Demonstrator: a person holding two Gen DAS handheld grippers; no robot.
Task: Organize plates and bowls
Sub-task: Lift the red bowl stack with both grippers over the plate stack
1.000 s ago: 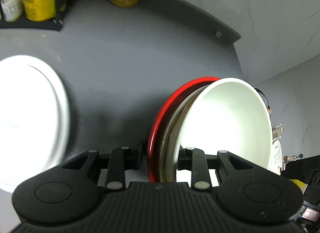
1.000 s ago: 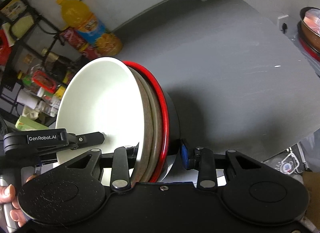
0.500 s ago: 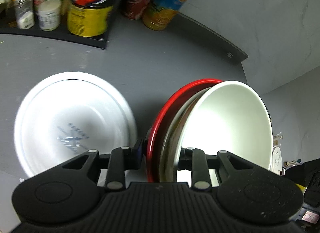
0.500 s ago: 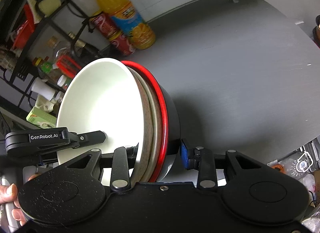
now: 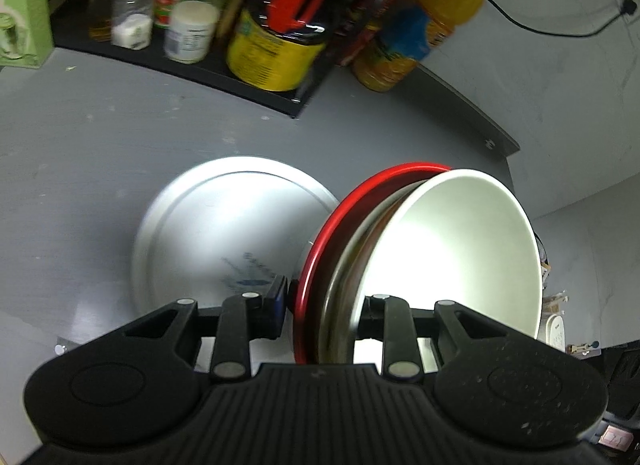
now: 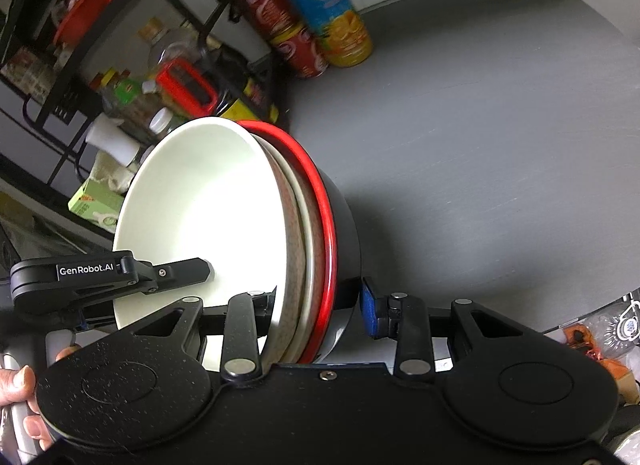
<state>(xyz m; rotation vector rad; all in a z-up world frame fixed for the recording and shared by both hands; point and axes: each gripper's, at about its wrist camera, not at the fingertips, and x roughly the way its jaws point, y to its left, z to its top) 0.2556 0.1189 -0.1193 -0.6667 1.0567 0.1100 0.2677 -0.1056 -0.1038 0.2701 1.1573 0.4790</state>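
Two grippers clamp one nested stack of bowls from opposite sides above a grey countertop. The left gripper is closed part-way on the near edge of the stack, one pad outside the red rim and the other inside the top bowl. The right gripper grips the opposite edge the same way, its blue-padded finger against the black outer wall and the other finger inside the white bowl. Seen from the right wrist, the left gripper's black finger reaches into the bowl from the left, a person's hand holding it at the frame's edge.

The stack of bowls appears on edge in both views: a glossy white bowl innermost, then a brownish speckled rim, a pale rim, and a black bowl with a bright red lip outermost. It is held off the counter, with its shadow on the grey surface.

Just beside it in the left view, a white plate with a faint blue mark lies flat on the counter. Behind stand a rack of jars and cans, a red can and an orange drink bottle.
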